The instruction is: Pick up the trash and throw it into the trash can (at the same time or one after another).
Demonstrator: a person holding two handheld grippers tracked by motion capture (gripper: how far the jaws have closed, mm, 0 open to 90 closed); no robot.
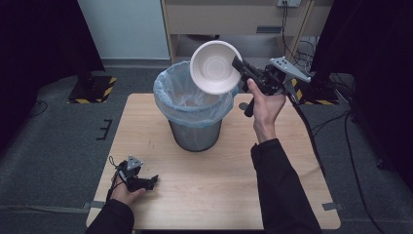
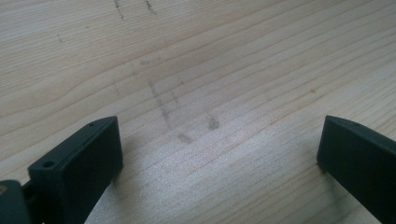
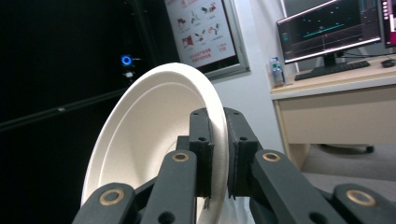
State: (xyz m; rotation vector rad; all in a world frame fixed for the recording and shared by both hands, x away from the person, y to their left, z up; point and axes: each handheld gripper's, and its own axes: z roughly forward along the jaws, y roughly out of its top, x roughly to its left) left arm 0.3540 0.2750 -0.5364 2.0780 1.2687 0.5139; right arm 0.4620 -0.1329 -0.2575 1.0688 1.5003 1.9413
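The right gripper pinches the rim of a white paper bowl, tipped on edge above the far right side of the bag-lined bin, while the left gripper rests with jaws apart and empty on the near left of the table.

- One bowl, white, at 12 o'clock over the bin.
- One bin, metal, at the worktop's centre toward 12 o'clock.
- One bag, pale blue, lining the bin.
- Two tools: the left tool at 7 o'clock, the right tool at 1 o'clock.
- One worktop, light wood.
- Two hazard-striped bases on the floor: one at 10 o'clock, one at 2 o'clock.
- Two monitors in the right gripper view: one at 1 o'clock, a second cut off at 2 o'clock.
- One keyboard.
- One poster at 12 o'clock.
- One bottle.
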